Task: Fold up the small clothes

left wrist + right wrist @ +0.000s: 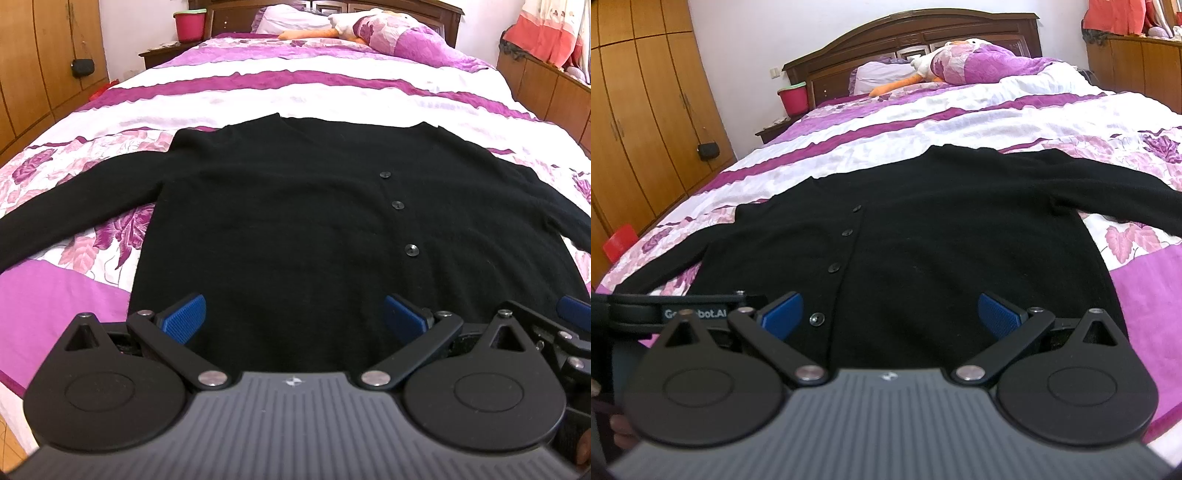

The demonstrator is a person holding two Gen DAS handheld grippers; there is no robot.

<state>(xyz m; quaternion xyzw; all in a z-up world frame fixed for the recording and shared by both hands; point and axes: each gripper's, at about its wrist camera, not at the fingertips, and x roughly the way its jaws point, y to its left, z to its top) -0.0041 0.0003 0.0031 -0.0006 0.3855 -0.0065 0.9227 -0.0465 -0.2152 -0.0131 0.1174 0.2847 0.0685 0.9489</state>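
Cardigan (288, 221) flat on bed (295, 92), both tongs (293, 319) (892, 317) wide, empty, red object (618, 242), perhaps box, right view only

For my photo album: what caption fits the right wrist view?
Open right gripper poised above the hem of a black cardigan spread flat on a purple floral bed.

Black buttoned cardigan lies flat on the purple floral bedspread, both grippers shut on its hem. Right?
Not quite. The black buttoned cardigan does lie flat on the purple floral bedspread, but both wrist views show the left gripper and right gripper open above the hem, gripping nothing.
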